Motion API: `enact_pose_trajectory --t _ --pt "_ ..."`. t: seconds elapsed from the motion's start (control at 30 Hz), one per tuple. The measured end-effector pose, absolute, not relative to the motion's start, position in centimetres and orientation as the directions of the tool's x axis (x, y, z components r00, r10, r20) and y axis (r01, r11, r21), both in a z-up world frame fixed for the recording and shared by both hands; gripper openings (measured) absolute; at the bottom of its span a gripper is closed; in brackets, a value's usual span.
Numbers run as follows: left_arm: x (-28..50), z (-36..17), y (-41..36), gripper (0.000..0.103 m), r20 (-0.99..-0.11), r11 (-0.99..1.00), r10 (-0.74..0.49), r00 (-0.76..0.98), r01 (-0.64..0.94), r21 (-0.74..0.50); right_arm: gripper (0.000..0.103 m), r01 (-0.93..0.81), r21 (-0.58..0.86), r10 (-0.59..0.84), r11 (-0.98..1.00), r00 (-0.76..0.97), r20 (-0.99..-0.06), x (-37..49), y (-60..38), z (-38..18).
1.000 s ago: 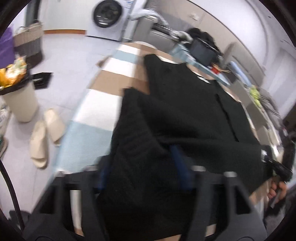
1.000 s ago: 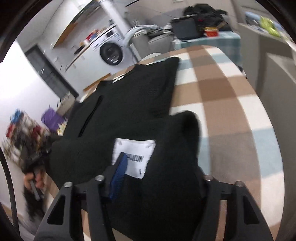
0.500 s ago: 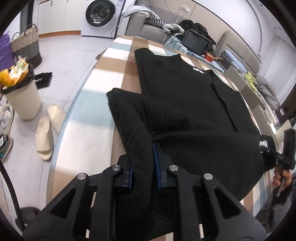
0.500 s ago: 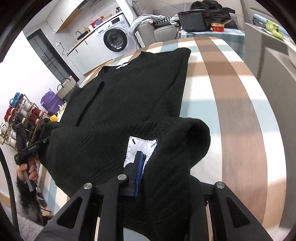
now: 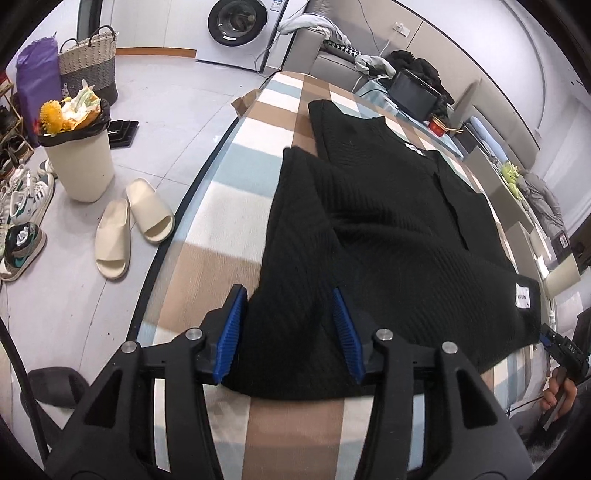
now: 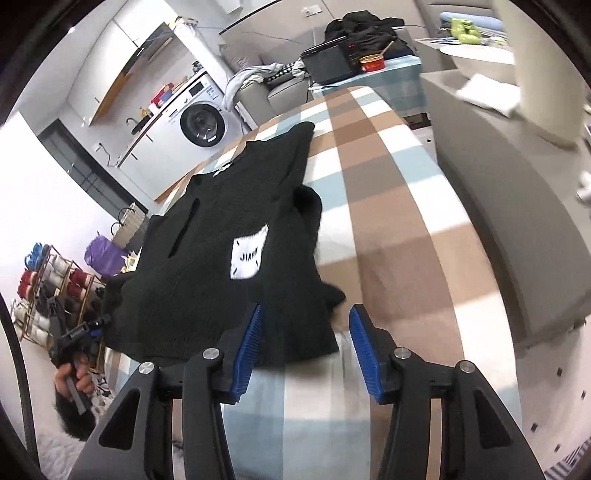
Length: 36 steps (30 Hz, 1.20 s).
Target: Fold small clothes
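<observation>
Bright even indoor light, fisheye edge warp, slight blur

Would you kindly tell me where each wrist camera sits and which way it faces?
Left wrist: behind the left gripper, opening, its jaws astride the black sweater, looking down the checked tablecloth.
Right wrist: behind the right gripper, opening, over the sweater's other side.
Shared: sweater, washing machine, and each view shows the other gripper and the hand holding it.

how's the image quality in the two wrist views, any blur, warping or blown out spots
Left wrist view: strong fisheye bend with dark corners, the black sweater so dark its knit barely reads, and slight smear on the checked cloth near the fingers. Right wrist view: same warping, the wall at far left blown out white, and the sofa at right softly blurred.
</observation>
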State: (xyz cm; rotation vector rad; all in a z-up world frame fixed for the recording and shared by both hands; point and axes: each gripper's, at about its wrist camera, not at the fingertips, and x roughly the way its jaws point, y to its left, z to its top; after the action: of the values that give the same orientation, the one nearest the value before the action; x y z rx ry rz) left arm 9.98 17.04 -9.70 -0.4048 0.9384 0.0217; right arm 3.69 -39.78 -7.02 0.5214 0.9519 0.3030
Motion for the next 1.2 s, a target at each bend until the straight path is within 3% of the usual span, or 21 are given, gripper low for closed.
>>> enact_pose_trajectory --t 0.2,0.33,0.53,0.6,0.8,0.87,0.9,0.93,0.97,1.0,1.03,1.2 --pt "7.4 -7.6 15.6 0.044 -0.751 0.931 -0.206 0.628 -0.109 -0.348 0.050 -0.114 0.575 0.530 0.810 0.561 -0.636 3.7 -37.7 -5.9" --pt "6.0 -6.1 14.7 0.045 -0.707 0.906 -0.299 0.641 -0.041 -0.421 0.050 -0.202 0.685 0.658 0.700 0.555 -0.509 3.8 -37.1 -5.2" --pt "5.6 -6.3 13.7 0.045 -0.735 0.916 -0.279 0.618 -0.058 -0.397 0.050 -0.127 0.634 0.590 0.763 0.538 -0.602 4.3 -36.6 -6.9" --pt "5.8 -6.9 14.0 0.045 -0.757 0.924 -0.241 0.608 -0.094 -0.370 0.054 -0.104 0.623 0.572 0.775 0.535 -0.622 4.1 -36.7 -7.5" --pt "5.9 -7.7 14.8 0.045 -0.776 0.932 -0.179 0.604 -0.148 -0.331 0.058 -0.094 0.618 0.562 0.780 0.538 -0.628 4.2 -37.3 -8.3" --pt "6.0 -7.7 14.7 0.036 -0.773 0.937 -0.166 0.612 -0.147 -0.318 0.057 -0.097 0.600 0.546 0.794 0.547 -0.634 4.2 -37.1 -8.4" --pt "6.1 -7.9 14.6 0.019 -0.777 0.944 -0.142 0.613 -0.153 -0.293 0.054 -0.090 0.592 0.535 0.801 0.551 -0.640 4.3 -37.0 -8.4" --pt "6.2 -8.0 14.5 0.009 -0.783 0.947 -0.129 0.609 -0.158 -0.279 0.040 -0.075 0.586 0.522 0.807 0.557 -0.647 4.4 -37.0 -8.5" --pt "6.2 -8.2 14.6 0.006 -0.783 0.948 -0.125 0.610 -0.161 -0.276 0.031 -0.056 0.569 0.496 0.820 0.567 -0.658 4.4 -37.0 -8.5" --pt "6.2 -8.3 14.8 0.004 -0.776 0.944 -0.126 0.618 -0.166 -0.285 0.012 -0.049 0.556 0.480 0.830 0.571 -0.666 4.3 -37.0 -8.5" --pt "6.1 -8.1 14.9 0.004 -0.771 0.942 -0.126 0.624 -0.167 -0.290 0.008 -0.054 0.556 0.482 0.829 0.574 -0.662 4.1 -37.2 -8.3" --pt "5.9 -5.2 15.5 0.003 -0.709 0.937 -0.133 0.692 -0.145 -0.317 0.007 -0.123 0.622 0.538 0.773 0.647 -0.540 3.6 -38.0 -5.2"
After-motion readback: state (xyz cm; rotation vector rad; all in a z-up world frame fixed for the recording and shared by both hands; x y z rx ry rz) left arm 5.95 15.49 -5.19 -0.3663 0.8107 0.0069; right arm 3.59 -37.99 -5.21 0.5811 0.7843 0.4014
